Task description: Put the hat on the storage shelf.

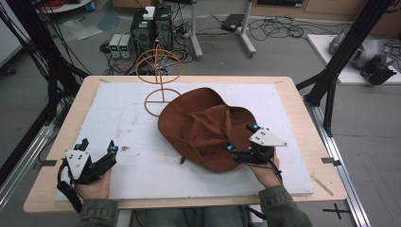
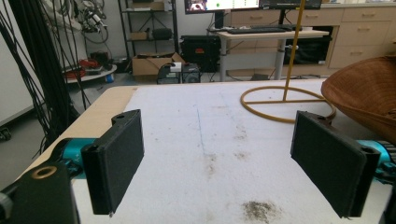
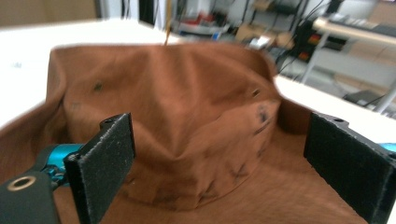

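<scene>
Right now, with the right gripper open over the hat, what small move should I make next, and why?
Probably ease the right gripper down and close its fingers on the brown hat. Its fingers stand open with the crown's fabric between them, not yet pinched. The left gripper rests open, apart from the hat.

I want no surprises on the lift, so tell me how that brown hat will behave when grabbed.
The brown hat is probably floppy: its crown is creased and caved in, so it may sag from the right gripper. It looks like soft cloth, likely light and not slippery between the pads. It should not roll.
</scene>
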